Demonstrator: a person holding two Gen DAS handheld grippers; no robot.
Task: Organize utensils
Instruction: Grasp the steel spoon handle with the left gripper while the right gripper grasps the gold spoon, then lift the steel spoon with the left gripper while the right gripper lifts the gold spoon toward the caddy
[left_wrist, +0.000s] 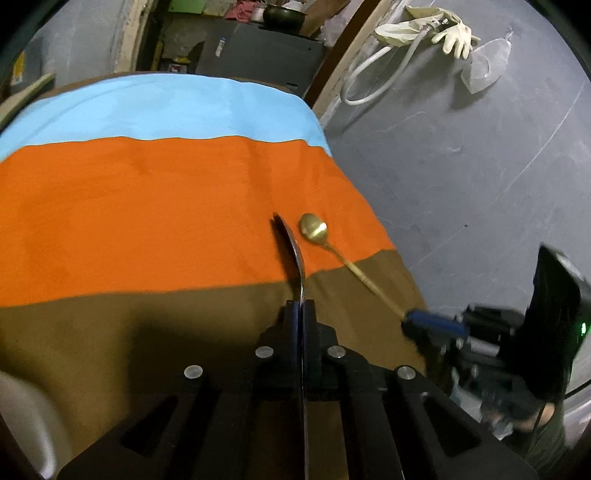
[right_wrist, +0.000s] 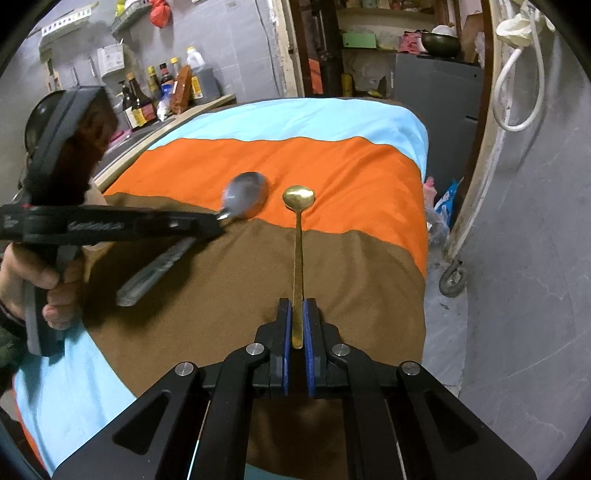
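Observation:
My left gripper (left_wrist: 300, 303) is shut on the handle of a silver spoon (left_wrist: 291, 247), held edge-on just above the striped cloth (left_wrist: 147, 206). The silver spoon's bowl (right_wrist: 246, 199) also shows in the right wrist view, beyond the left gripper (right_wrist: 218, 221). My right gripper (right_wrist: 297, 302) is shut on the handle of a slim gold spoon (right_wrist: 298, 199), whose bowl sits over the orange stripe, right of the silver spoon. The gold spoon (left_wrist: 314, 227) and right gripper (left_wrist: 410, 317) also show in the left wrist view. The two spoons lie close, roughly side by side.
The cloth (right_wrist: 351, 258) covers a table whose right edge drops to a grey floor (left_wrist: 461, 184). Sauce bottles (right_wrist: 147, 99) stand on a counter at far left. A dark cabinet (right_wrist: 436, 96) stands behind the table. A white hose and gloves (left_wrist: 424, 33) lie on the floor.

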